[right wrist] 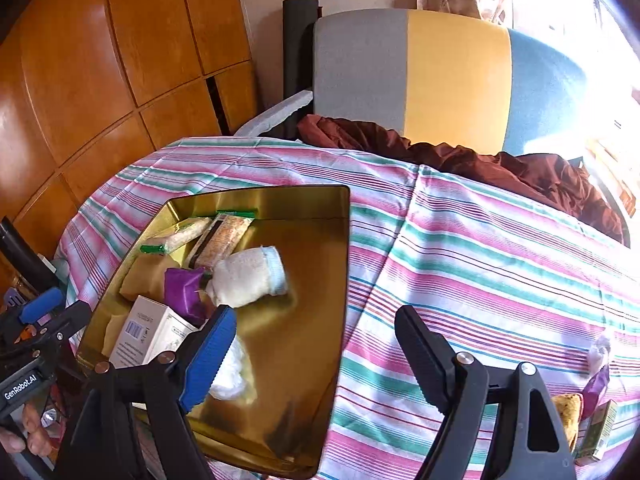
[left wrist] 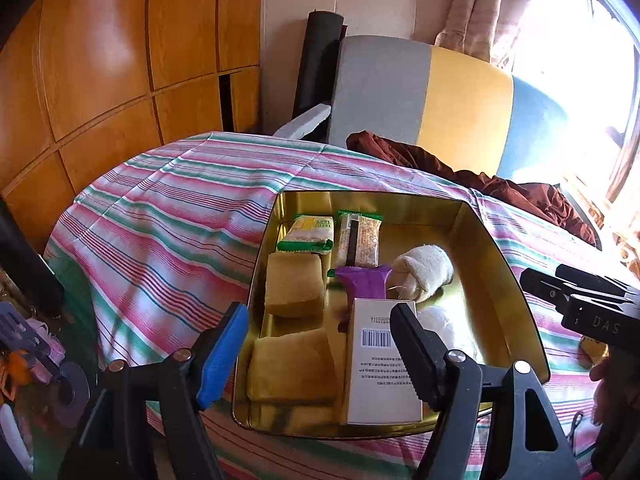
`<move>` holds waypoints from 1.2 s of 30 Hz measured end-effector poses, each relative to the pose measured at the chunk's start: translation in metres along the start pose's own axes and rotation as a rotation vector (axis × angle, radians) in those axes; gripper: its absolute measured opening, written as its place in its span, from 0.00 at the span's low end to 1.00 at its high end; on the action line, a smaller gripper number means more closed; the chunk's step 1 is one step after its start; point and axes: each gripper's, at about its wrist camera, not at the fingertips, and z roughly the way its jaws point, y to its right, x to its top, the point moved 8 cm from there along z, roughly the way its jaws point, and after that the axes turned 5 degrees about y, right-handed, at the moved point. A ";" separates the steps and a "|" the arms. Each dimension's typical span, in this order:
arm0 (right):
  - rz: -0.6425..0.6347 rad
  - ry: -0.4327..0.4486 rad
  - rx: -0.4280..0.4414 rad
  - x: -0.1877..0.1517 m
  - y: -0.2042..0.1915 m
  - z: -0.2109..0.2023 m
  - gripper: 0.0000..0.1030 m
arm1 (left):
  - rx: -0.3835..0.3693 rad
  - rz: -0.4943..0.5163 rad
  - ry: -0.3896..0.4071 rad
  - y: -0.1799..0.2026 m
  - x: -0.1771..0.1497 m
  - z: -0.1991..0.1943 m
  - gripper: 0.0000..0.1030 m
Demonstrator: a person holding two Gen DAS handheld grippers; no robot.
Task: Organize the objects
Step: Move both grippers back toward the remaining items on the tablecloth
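left wrist view: set just behind the left gripper point(left wrist: 320, 354), looking forward and steeply down along its jaws, close above the near left edge of the gold tray point(left wrist: 500, 240), facing the far chair point(left wrist: 420, 92) and wooden wardrobe point(left wrist: 120, 60). right wrist view: set just behind the right gripper point(right wrist: 316, 354), likewise tilted down, a little further right, close over the tray's near right rim point(right wrist: 344, 280) and the striped cloth point(right wrist: 480, 260) on the surface. shared by both: tray and contents, striped cloth, chair, brown garment point(left wrist: 500, 184), wardrobe, bright window at far right. each gripper visible at the edge of the other view.
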 end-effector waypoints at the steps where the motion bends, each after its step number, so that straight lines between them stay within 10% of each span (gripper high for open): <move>1: 0.005 0.005 -0.012 0.000 0.007 -0.004 0.81 | -0.002 0.004 0.001 0.002 0.000 -0.001 0.72; 21: 0.407 0.060 -0.512 -0.053 0.295 -0.109 0.81 | -0.258 0.235 -0.013 0.142 -0.001 -0.010 0.74; 26: 0.685 0.046 -0.482 -0.084 0.339 -0.111 0.81 | -0.385 0.329 -0.063 0.214 -0.021 -0.011 0.74; 36: 0.782 0.045 -0.422 -0.093 0.347 -0.107 0.81 | -0.569 0.434 -0.207 0.327 -0.064 0.004 0.74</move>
